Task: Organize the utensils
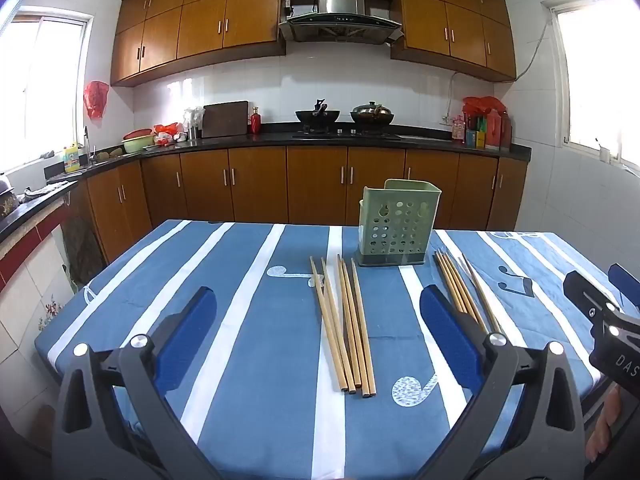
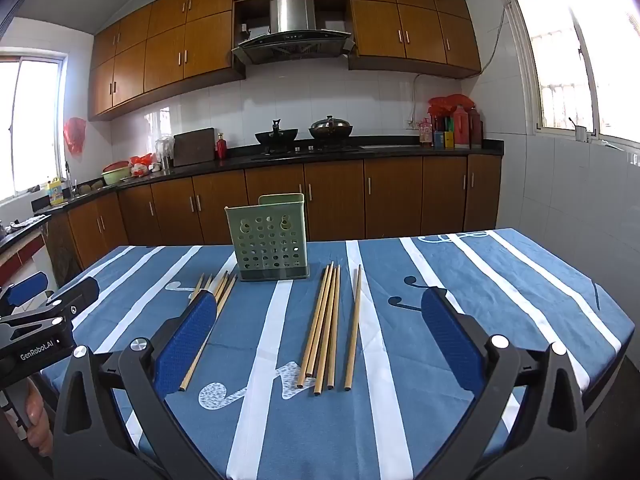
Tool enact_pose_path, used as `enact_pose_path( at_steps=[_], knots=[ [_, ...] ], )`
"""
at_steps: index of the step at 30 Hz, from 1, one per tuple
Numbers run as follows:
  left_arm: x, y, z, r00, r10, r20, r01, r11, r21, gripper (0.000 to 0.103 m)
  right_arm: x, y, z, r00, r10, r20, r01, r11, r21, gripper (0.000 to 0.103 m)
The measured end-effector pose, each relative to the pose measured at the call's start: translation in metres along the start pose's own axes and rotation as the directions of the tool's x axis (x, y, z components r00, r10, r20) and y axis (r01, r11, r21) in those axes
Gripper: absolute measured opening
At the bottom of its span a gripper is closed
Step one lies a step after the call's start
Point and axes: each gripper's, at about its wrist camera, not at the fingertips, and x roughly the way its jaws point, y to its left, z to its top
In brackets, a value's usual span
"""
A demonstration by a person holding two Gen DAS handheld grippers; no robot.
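Both sets of fingers are standing spread wide and holding nothing, hovering low over the near edge of the desk (image 1: 248,360) with its blue cloth striped in white.

Between the fingers of the left gripper (image 1: 320,328), a bundle of wooden chopsticks (image 1: 346,332) is lying flat on the cloth, the sticks touching or just beside one another. Their long axis is running away from the fingers toward the green holder (image 1: 396,224), with the near ends fanned slightly and the far ends pointing at the holder's left side. The holder is standing upright beyond the fingertips, perforated with round holes; its inside is hidden by its front wall.

Between the fingers of the right gripper (image 2: 320,332), a second group of chopsticks (image 2: 324,328) is lying the same way, long axis pointing ahead at the holder (image 2: 268,236), with one stick (image 2: 354,328) lying apart to the right of the others.

In the left wrist view this second group is partly hidden behind the right finger (image 1: 452,336), so a count is hard there. In the right wrist view the first bundle is likewise cut off by the left finger (image 2: 188,340). Each gripper is showing only partly at the edge of the other's view, with a fingertip of the person's hand (image 2: 38,420) blurred at the border.
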Motion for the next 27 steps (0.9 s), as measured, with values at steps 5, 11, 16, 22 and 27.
enact_pose_path(
  at_steps=[5, 11, 16, 22, 27],
  knots=[
    [0.0001, -0.0001, 0.0000, 1.000, 0.000, -0.002, 0.000, 1.000, -0.001, 0.099, -0.0001, 0.0000, -0.0001, 1.000, 0.000, -0.003, 0.000, 1.000, -0.001, 0.101],
    [0.0001, 0.0000, 0.0000, 1.000, -0.002, -0.003, 0.002, 1.000, -0.004, 0.099, -0.0010, -0.0001, -0.0003, 1.000, 0.000, -0.001, 0.000, 1.000, -0.001, 0.101],
    [0.0001, 0.0001, 0.0000, 1.000, -0.003, -0.003, 0.003, 1.000, -0.005, 0.099, -0.0004, 0.0002, -0.0002, 1.000, 0.000, -0.001, 0.000, 1.000, -0.001, 0.101],
    [0.0001, 0.0001, 0.0000, 1.000, -0.003, -0.004, 0.003, 1.000, -0.006, 0.099, 0.0001, 0.0005, -0.0003, 1.000, 0.001, -0.001, -0.001, 1.000, -0.001, 0.101],
    [0.0001, 0.0002, 0.0000, 1.000, -0.003, -0.004, 0.003, 1.000, -0.007, 0.099, 0.0002, 0.0006, -0.0004, 1.000, 0.001, -0.001, -0.001, 1.000, -0.001, 0.101]
  ],
)
